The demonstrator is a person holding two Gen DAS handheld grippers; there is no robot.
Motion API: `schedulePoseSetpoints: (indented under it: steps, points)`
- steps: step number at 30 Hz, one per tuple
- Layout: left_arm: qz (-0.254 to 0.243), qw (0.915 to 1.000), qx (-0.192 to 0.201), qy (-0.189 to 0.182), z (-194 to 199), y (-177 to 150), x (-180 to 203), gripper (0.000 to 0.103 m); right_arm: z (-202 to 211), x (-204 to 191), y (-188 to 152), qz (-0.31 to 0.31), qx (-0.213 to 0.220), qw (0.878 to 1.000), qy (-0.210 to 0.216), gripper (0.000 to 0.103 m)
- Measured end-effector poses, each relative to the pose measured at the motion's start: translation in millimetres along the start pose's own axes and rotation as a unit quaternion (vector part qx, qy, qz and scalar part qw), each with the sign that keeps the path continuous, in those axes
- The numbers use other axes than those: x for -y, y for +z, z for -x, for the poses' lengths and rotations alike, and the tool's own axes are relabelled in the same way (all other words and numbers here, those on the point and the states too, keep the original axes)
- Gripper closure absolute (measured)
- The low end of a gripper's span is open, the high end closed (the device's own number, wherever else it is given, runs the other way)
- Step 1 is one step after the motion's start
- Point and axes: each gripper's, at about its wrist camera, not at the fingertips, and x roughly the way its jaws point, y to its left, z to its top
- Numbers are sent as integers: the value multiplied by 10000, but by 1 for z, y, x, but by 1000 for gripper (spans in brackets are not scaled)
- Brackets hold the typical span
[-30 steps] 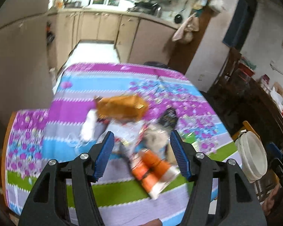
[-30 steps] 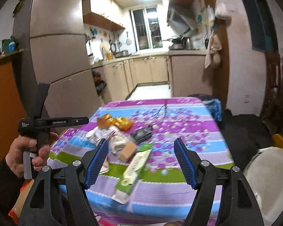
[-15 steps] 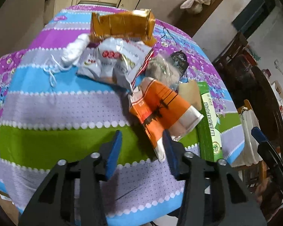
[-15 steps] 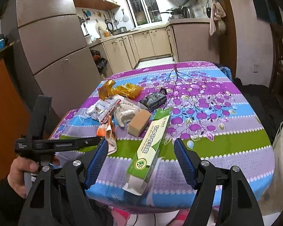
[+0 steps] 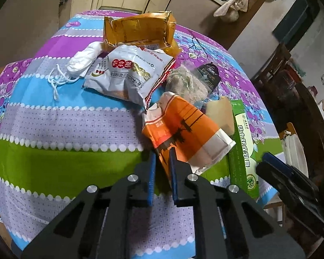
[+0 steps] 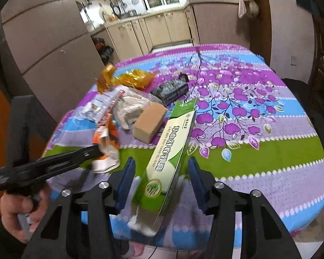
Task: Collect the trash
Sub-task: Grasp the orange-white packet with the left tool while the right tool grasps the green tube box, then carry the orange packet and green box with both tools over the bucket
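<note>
I am at the grasping step, one piece of trash per hand. My left gripper has just been closing and its blue pads now pinch the near corner of the crumpled orange paper bag, which lies on the striped tablecloth at the front of the litter pile. My right gripper has also been closing, but its jaws are not yet touching the long green box that lies between them, its near end jutting over the table edge (handy for a grip). Next, I judge, the right jaws must clamp on the box, then both hands lift straight up. The tan block sits just beside the box and the white snack packet touches the bag, so a sideways drag could snag them. Above and toward me there is open room.
</note>
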Motion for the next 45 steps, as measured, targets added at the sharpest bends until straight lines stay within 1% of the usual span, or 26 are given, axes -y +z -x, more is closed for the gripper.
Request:
schedulePoseSetpoints:
  steps: [6,9,11,13,15,20,27,29,32,38,41,45]
  points:
    - [-16,10000,50,-38,10,-1,-7,98,-26,-2,14,19,-297,9994,-198,57]
    - [-61,10000,49,-3,11,1,-8,98,-36,-3,16,6,-428,9988,-248,59]
    - [-78,10000,7,9,7,1,-7,98,-38,-5,16,-15,-409,9987,-319,61]
    - [-105,9999,-5,-16,5,2,-7,98,-37,-4,15,-78,-354,9989,-309,65]
    - [-142,9999,-13,-38,4,3,-6,98,-34,-2,14,-145,-267,9991,-281,66]
    - [-151,9998,124,-92,9,-1,-5,100,-9,-1,9,-308,196,9990,-259,67]
    - [-292,9977,592,-158,44,-6,-1,100,35,-13,3,-153,871,9951,-438,67]
    - [-366,9959,830,-43,58,-7,3,100,49,-18,1,-100,1089,9927,-503,67]
    - [-545,9906,1246,151,79,-5,15,100,67,-23,1,-41,1374,9888,-574,67]
    - [-907,9790,1807,268,108,1,46,100,120,-31,0,150,2028,9753,-863,67]
    - [-1104,9738,1975,217,117,3,63,100,150,-30,-2,234,2340,9659,-1081,67]
    - [-1420,9654,2183,106,127,4,94,100,181,-24,-3,245,2600,9567,-1287,67]
